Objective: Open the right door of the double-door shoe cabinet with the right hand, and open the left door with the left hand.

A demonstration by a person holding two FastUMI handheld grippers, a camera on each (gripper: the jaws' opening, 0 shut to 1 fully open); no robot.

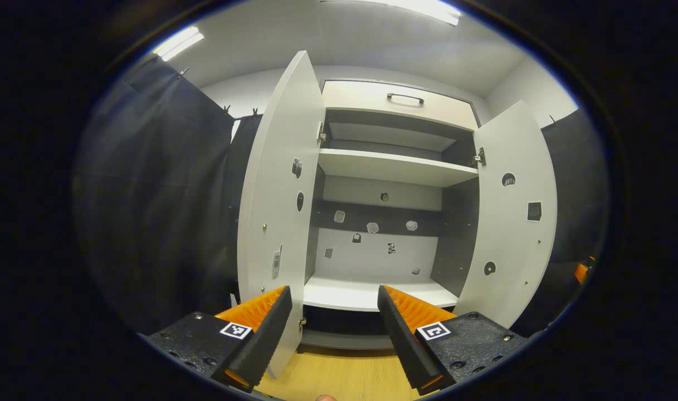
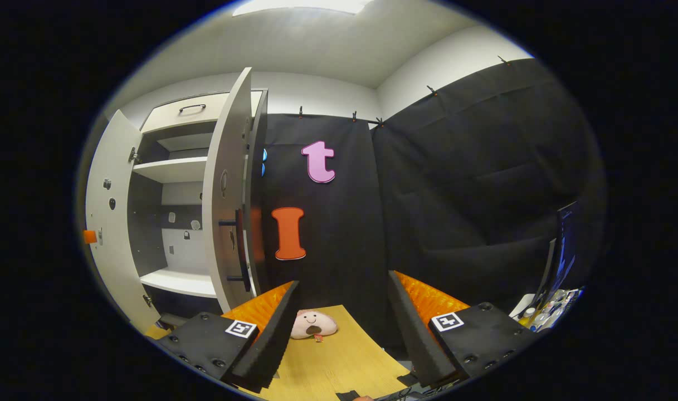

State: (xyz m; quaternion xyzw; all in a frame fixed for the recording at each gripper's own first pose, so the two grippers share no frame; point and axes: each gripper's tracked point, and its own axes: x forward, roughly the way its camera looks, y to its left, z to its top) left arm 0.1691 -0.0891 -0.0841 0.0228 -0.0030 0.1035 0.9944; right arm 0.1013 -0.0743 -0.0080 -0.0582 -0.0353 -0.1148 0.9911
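Observation:
The white shoe cabinet (image 1: 391, 167) stands with both doors swung out. In the left gripper view its left door (image 1: 277, 195) hangs edge-on just beyond my left gripper (image 1: 334, 298), which is open and holds nothing; the right door (image 1: 514, 211) stands open at the right. Inside I see white shelves and small stickers on the back panel. In the right gripper view the right door (image 2: 224, 195) with its dark bar handle (image 2: 239, 250) is a little ahead and left of my right gripper (image 2: 343, 292), which is open and empty. The left door (image 2: 111, 223) shows farther left.
A wooden tabletop (image 2: 339, 356) lies under the right gripper, with a pink plush toy (image 2: 313, 324) near the booth wall. A drawer with a dark handle (image 1: 405, 98) tops the cabinet. Clutter and a screen (image 2: 559, 262) sit at the far right.

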